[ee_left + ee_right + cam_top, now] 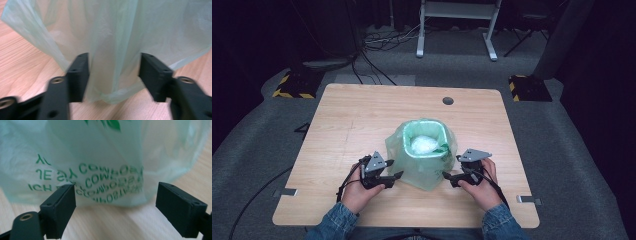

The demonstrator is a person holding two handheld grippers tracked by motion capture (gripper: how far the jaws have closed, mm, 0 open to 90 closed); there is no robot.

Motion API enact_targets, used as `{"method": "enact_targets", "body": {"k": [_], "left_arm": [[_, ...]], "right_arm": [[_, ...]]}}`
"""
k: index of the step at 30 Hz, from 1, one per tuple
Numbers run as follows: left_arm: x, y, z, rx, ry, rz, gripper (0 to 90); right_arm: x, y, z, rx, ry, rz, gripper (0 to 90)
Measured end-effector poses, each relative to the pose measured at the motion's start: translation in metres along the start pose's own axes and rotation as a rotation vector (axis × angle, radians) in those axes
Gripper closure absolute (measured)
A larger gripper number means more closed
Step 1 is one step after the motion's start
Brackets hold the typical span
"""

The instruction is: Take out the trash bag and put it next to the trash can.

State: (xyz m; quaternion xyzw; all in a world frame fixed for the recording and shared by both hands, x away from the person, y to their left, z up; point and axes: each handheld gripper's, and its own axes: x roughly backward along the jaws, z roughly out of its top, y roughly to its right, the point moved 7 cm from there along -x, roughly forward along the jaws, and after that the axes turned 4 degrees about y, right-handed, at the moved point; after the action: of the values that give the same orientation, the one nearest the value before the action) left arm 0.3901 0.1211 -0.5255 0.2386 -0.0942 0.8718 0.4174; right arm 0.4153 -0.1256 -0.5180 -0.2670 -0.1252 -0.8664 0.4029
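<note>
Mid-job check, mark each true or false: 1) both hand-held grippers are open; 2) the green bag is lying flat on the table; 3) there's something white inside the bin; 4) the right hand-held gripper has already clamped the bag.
1) True: left hand-held gripper and right hand-held gripper both stand open.
2) False: the green bag is draped over a small bin, hanging down its sides.
3) True: white crumpled material lies inside.
4) False: its jaws are apart, short of the bag.

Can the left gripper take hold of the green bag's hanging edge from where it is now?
Probably yes. The left gripper is open, and a fold of the green bag already hangs between its jaws above the wooden table; nothing blocks them from closing.
</note>
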Motion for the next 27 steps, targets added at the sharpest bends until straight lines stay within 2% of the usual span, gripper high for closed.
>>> {"method": "enact_targets", "body": {"k": [1,2,3,4,5,6,9,10,14,19,26,27], "left_arm": [[0.000,0.000,0.000,0.000,0.000,0.000,57.2],[0.000,0.002,0.001,-0.013,-0.007,-0.016,63.0],[0.000,0.003,0.002,-0.016,-0.010,-0.026,68.5],[0.000,0.004,0.003,-0.017,-0.014,-0.030,73.8],[0.001,0.005,0.003,-0.018,-0.015,-0.038,77.7],[0.002,0.006,0.004,-0.016,-0.018,-0.048,81.6],[0.004,0.008,0.005,-0.023,-0.022,-0.052,88.7],[0.006,0.008,0.006,-0.032,-0.023,-0.047,89.7],[0.011,0.012,0.008,-0.037,-0.022,-0.051,90.0],[0.013,0.016,0.007,-0.056,-0.029,-0.044,90.0],[0.025,0.021,0.013,-0.052,-0.013,-0.051,90.0],[0.027,0.023,0.015,-0.054,-0.004,-0.050,90.0]], "right_arm": [[0.000,0.000,0.000,0.000,0.000,0.000,16.5],[-0.003,-0.001,0.008,0.011,0.024,0.012,18.7],[-0.004,-0.002,0.011,0.017,0.033,0.024,25.1],[-0.004,-0.003,0.012,0.028,0.031,0.052,36.1],[-0.004,-0.004,0.013,0.033,0.039,0.067,50.9],[-0.003,-0.004,0.013,0.045,0.027,0.074,61.5],[0.003,-0.009,0.011,0.067,0.007,0.094,79.7],[0.005,-0.011,0.011,0.079,0.008,0.096,82.3],[0.015,-0.017,0.014,0.105,0.023,0.093,86.0],[0.029,-0.019,0.014,0.096,0.050,0.086,89.1],[0.043,-0.021,0.014,0.089,0.074,0.069,88.6],[0.048,-0.022,0.016,0.091,0.088,0.064,85.1]]}}
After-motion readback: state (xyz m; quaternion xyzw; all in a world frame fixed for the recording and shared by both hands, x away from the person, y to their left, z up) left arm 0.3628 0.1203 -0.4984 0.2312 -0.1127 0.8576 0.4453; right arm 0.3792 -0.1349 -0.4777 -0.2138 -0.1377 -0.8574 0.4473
